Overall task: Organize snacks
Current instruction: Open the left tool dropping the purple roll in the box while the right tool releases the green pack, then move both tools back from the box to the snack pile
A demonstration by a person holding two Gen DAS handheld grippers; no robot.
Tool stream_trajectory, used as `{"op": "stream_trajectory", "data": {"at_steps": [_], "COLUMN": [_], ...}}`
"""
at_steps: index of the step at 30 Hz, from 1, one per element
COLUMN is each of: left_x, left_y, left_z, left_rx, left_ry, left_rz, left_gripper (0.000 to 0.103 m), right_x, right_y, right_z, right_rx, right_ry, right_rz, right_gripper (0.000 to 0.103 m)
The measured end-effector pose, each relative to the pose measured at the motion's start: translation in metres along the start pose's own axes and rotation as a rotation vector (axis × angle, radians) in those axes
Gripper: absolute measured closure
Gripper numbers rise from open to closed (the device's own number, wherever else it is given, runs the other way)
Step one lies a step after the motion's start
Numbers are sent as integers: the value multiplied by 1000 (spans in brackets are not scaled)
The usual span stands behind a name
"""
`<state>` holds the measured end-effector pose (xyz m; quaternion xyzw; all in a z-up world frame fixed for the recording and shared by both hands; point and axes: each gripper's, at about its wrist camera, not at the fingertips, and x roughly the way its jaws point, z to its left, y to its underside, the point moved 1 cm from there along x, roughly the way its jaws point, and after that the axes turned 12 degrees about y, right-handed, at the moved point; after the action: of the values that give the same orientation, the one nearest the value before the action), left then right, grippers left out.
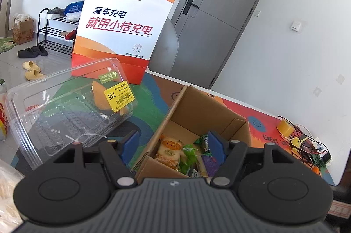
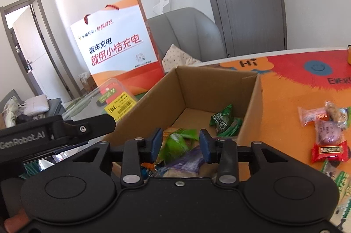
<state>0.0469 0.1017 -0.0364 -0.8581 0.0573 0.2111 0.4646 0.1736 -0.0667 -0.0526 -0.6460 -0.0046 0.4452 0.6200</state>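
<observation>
Left wrist view. Left gripper [image 1: 173,144] wide apart, 2 blue pads with nothing between them. Hovers over the near left corner of the cardboard box [image 1: 210,107]. Down in the box: a pile of snacks [image 1: 188,158], 1 orange-and-cream pack and some green and purple ones. To the left, just beside the box, a clear plastic tray box [image 1: 68,107] with a yellow price sticker and 1 piece of yellow food inside. Far behind, a tall paper bag [image 1: 122,28] in white and orange, standing up. All on a bright mat [image 1: 252,110] with smiley faces.

Right wrist view. Right gripper [image 2: 181,146] partly apart, about half as wide as the left one, also holding nothing. Hangs over the near end of the same box, right above a green pack and a purple pack. Deeper in the box, a dark green pack [image 2: 224,121] lying alone. On the right, well apart from the box, loose snacks on the mat [image 2: 326,129]: pink, purple, red and more. On the left, the other gripper's black body showing.

Looks like the drop-in step, with both claws bare over the box. Next move, most likely: swing the right gripper to the loose snacks on the right, pinch 1, carry it back and let go over the box. Needs a gentle pinch, since the packs look soft and crinkly.
</observation>
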Motion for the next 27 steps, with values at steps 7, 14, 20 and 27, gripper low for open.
{"op": "stream_trajectory", "data": {"at_steps": [7, 14, 20, 27], "left_x": [5, 11, 18, 28], "left_y": [7, 16, 25, 38], "left_z": [-21, -51, -77, -108], "left_rx": [46, 96, 132, 187], "left_ry": [6, 50, 93, 158], "left_rz": [1, 23, 45, 82], "left_gripper": [14, 11, 11, 11], "right_x": [-23, -44, -57, -68], "right_y": [0, 2, 9, 20], "right_z": [-34, -75, -108, -144], "right_rx": [45, 94, 143, 189], "right_ry": [48, 110, 174, 247], "right_rz": [-31, -63, -82, -84], "right_gripper": [62, 55, 40, 26]}}
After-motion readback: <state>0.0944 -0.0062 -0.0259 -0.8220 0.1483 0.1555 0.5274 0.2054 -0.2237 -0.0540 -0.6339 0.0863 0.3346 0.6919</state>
